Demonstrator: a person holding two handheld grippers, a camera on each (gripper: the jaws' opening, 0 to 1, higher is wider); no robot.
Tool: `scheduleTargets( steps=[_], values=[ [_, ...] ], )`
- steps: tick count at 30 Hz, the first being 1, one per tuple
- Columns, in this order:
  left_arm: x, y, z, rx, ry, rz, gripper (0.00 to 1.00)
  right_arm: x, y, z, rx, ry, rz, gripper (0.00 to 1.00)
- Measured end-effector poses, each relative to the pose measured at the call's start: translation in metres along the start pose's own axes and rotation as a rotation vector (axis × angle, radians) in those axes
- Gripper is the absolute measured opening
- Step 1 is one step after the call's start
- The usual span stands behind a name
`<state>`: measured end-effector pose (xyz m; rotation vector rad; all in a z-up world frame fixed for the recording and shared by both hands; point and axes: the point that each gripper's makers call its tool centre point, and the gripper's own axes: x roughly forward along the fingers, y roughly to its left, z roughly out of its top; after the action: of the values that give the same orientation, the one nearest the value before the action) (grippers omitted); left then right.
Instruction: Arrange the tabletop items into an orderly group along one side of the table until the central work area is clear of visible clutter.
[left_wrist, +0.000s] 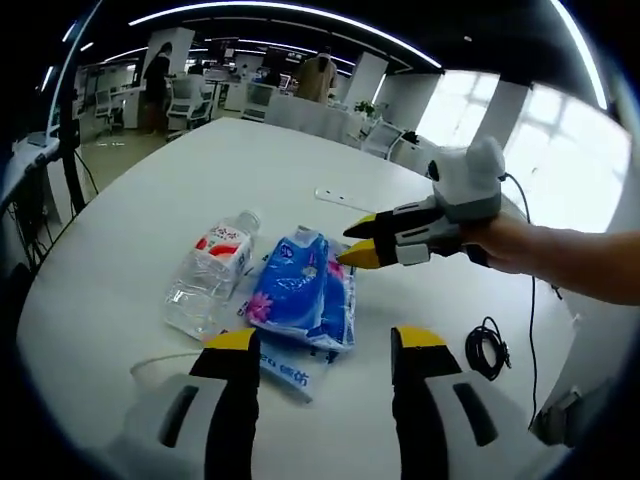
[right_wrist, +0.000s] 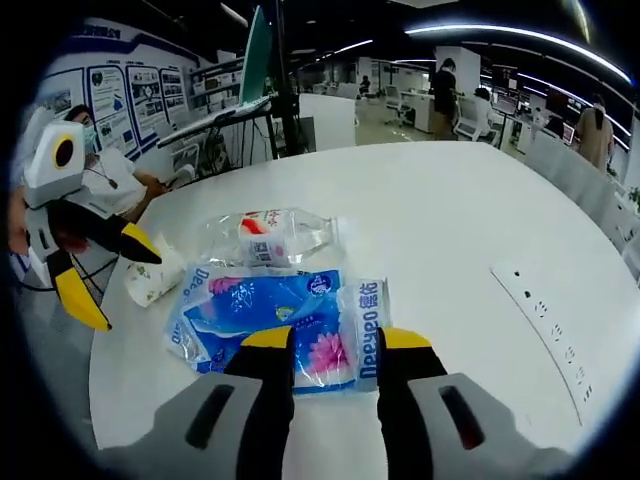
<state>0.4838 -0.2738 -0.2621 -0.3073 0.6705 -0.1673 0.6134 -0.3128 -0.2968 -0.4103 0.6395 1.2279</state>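
Your right tongs, narrowly parted, straddle the blue plastic tissue pack on the white counter, the clear water bottle beyond; left tongs wide, empty; next, close and drag aside.

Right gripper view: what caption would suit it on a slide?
Right gripper closing in on a blue tissue pack beside a plastic bottle on a white table.

I count one bottle, two tissue packs overlapping at its 3 o'clock, one cable coil, one paper cup, and two grippers.
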Motion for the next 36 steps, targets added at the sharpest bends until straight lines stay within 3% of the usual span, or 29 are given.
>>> scheduleTargets(
  steps=[36],
  values=[
    [0.039,-0.003,-0.024,-0.148,0.112,0.015,0.42,0.016,-0.007,-0.010,0.015,0.004,0.024,0.18]
  ],
)
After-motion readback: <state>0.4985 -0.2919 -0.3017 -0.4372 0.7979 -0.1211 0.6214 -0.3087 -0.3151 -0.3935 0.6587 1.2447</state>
